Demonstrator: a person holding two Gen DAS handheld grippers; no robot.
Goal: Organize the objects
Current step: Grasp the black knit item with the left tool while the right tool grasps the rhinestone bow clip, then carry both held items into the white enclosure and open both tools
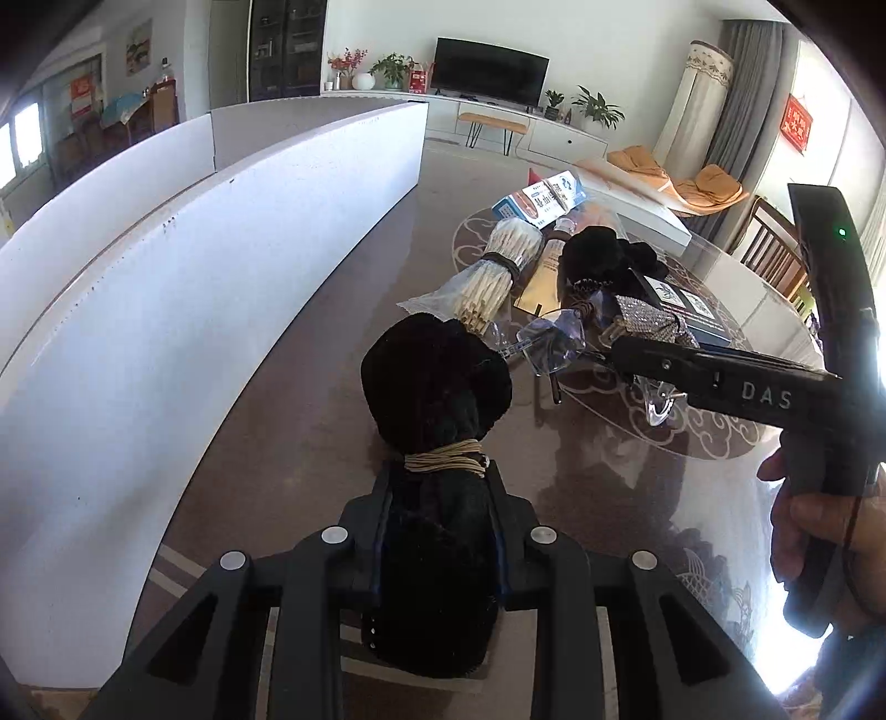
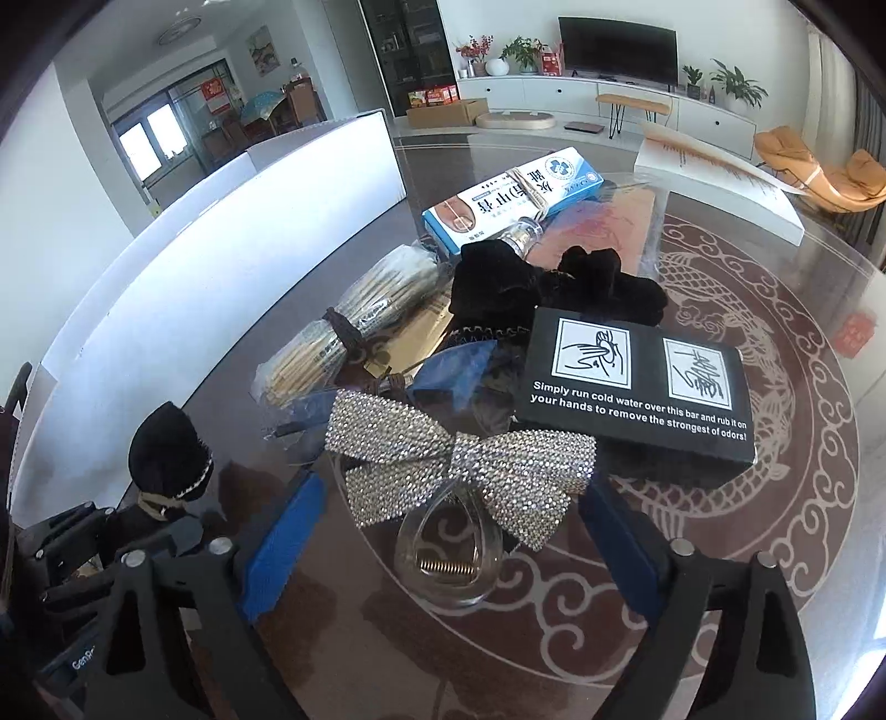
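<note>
Gleaming under daylight, a round glass worktop (image 2: 803, 310) with a pale dragon-and-cloud pattern carries a loose pile of small goods in a living room. A white board (image 1: 166, 288) stands on edge along its left side. Beyond it sit a dark television (image 2: 617, 44) on a long white cabinet, potted plants, a wooden bench and orange loungers beside grey curtains.

The left gripper (image 1: 437, 498) is clamped on a black velvet pouch (image 1: 437, 399) tied with tan cord, held over the worktop just short of the pile. The right gripper (image 2: 448, 509), held in a hand (image 1: 819, 515), has its blue-padded jaws apart on either side of a rhinestone bow hair clip (image 2: 459, 459), whose clear clasp lies on the glass; the pads do not touch it.

Behind the bow lie a black box (image 2: 637, 382) with white printed instructions, a bundle of sticks (image 2: 332, 338) in a clear bag, a blue-and-white carton (image 2: 509, 194), another black pouch (image 2: 554, 288) and clear glasses (image 1: 548, 338).
</note>
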